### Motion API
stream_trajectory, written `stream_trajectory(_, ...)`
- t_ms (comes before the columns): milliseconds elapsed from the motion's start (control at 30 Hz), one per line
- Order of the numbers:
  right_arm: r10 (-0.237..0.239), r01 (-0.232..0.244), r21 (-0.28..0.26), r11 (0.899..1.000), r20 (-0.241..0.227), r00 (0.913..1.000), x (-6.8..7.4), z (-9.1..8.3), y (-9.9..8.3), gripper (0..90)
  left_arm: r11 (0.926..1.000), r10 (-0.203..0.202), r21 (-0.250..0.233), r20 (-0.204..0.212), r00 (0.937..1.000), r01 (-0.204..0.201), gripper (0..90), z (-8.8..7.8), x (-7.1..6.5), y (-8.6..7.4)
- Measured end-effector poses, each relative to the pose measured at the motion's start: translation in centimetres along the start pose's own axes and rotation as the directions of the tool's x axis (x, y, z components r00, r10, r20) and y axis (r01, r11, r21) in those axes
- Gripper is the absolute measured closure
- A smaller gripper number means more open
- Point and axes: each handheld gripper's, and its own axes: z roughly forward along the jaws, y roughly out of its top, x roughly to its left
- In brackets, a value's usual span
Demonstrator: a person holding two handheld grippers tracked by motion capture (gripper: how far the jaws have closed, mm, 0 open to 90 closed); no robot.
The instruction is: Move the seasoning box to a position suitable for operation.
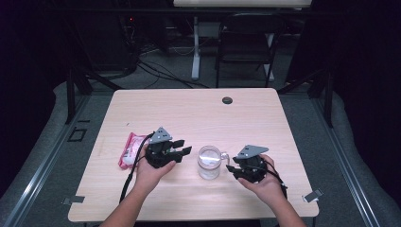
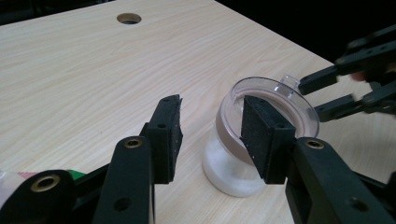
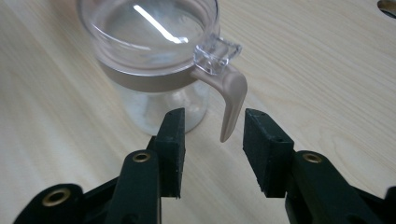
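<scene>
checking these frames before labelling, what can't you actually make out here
- Print on the pink packet: too small in the high view, partly hidden by the left gripper.
- White stuff in the clear jar: kind unclear; the left gripper view's near jaw covers part.
- Whether the right gripper touches the jar's handle: unclear.

No legible text, brand, number or sign anywhere: printing on the pink-and-white packet (image 1: 129,150) lying on the bench (image 1: 189,113) too small and blurred to read, clear lidded jar (image 1: 209,161) unlabelled.
</scene>
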Motion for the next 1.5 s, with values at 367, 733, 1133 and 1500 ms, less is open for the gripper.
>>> stream_trajectory(367,0.167,-0.16,-0.077,0.984,0.089,0.9819,0.3,-3.4,5.1,69.2,0.9994,0.012,0.032,0.008,0.9999,-0.012,61.3,0.9,-0.5,-0.2)
stream_trajectory(733,0.284,-0.277,-0.105,0.955,0.059,0.9569,-0.6,-1.1,3.4,78.7,0.9942,0.05,0.096,-0.014,0.9986,-0.049,70.3,2.2,-1.3,-1.4)
stream_trajectory(1133,0.324,-0.321,-0.088,0.943,0.012,0.9461,-0.6,0.1,3.4,81.8,0.9922,0.058,0.11,0.011,0.9982,-0.059,85.3,2.3,-1.8,-2.5)
stream_trajectory(1500,0.353,-0.354,-0.104,0.93,-0.027,0.9353,-0.8,0.3,3.2,85.1,0.9885,0.071,0.131,0.037,0.9968,-0.075,89.0,3.1,-2.5,-3.0)
